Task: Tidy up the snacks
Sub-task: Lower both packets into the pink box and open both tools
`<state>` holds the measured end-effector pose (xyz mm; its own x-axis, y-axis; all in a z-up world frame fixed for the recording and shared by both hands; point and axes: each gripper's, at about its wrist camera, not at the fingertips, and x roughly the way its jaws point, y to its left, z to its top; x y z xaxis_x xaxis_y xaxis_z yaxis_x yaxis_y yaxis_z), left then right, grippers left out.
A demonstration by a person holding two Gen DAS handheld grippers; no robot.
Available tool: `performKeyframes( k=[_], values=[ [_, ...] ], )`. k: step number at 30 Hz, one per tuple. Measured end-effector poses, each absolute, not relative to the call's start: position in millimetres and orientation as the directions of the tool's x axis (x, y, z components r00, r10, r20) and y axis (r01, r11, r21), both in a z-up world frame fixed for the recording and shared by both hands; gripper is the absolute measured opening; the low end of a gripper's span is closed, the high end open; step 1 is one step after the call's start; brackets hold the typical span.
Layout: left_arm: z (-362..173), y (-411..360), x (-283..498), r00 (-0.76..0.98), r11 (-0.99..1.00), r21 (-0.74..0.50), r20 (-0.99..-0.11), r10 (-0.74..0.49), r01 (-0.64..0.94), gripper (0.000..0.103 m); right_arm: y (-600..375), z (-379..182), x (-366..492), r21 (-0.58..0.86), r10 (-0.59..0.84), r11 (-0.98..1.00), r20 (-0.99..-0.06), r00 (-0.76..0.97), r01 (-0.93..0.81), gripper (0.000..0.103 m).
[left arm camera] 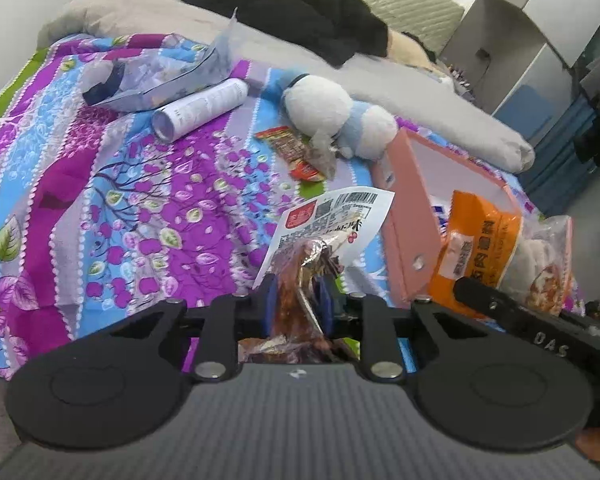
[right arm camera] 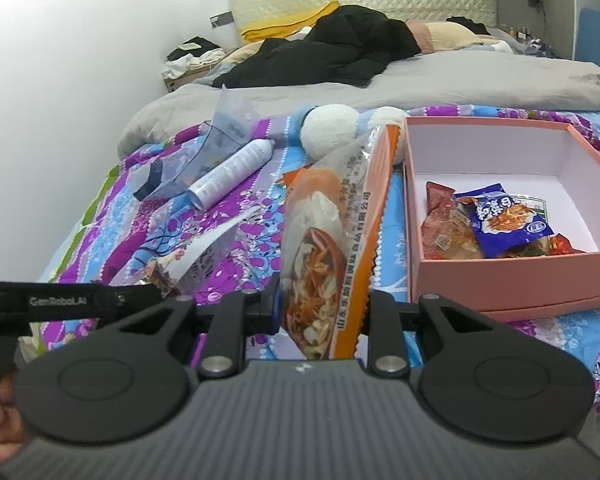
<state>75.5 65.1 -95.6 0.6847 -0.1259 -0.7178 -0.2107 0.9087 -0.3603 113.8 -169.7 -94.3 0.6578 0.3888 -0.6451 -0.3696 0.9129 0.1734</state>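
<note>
left gripper (left arm camera: 298, 300) clamps white-label snack (left arm camera: 332, 220), lifted near box | right gripper (right arm camera: 320, 308) pinches orange bag (right arm camera: 332, 240) upright, left of pink box (right arm camera: 500, 280) | likely both bound for box, joining blue packet (right arm camera: 504, 220)

- On the black arm of your left gripper (right arm camera: 64, 302), entering at the left edge of the right wrist view, pale lettering reads "GenRobot.AI".
- On the black arm of your right gripper (left arm camera: 552, 336), at the right edge of the left wrist view, the letters "DAS" stand upside down.
- The orange-edged snack bag (right arm camera: 332, 248) clamped in your right gripper carries a column of Chinese print ending in "有限公司"; the number "150" shows near its far end.
- The white snack packet (left arm camera: 332, 220) in your left gripper bears a barcode and a red square mark; the characters are too small to read.
- The blue packet (right arm camera: 504, 216) in the pink box (right arm camera: 512, 284) shows white Chinese characters, not legible.
</note>
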Motion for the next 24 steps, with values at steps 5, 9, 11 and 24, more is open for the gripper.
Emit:
performKeyframes(
  k=[5, 9, 11, 24],
  values=[
    [-73, 54, 75, 0.716, 0.907, -0.380, -0.683, -0.144, -0.180, 0.025, -182, -84, 113, 0.175, 0.381, 0.919, -0.632, 0.675, -0.354, 0.027],
    [-54, 42, 78, 0.740, 0.909, -0.391, -0.653, -0.162, -0.146, 0.025, -194, -74, 111, 0.175, 0.371, 0.925, -0.615, 0.696, -0.338, 0.027],
    [-46, 34, 80, 0.748, 0.911, -0.393, -0.640, -0.174, -0.124, 0.025, -201, -68, 111, 0.176, 0.364, 0.929, -0.604, 0.709, -0.327, 0.027],
    [-21, -19, 120, 0.743, 0.911, -0.411, -0.605, -0.284, 0.014, 0.025, -246, -40, 116, 0.183, 0.299, 0.954, -0.570, 0.765, -0.236, 0.027]
  ],
)
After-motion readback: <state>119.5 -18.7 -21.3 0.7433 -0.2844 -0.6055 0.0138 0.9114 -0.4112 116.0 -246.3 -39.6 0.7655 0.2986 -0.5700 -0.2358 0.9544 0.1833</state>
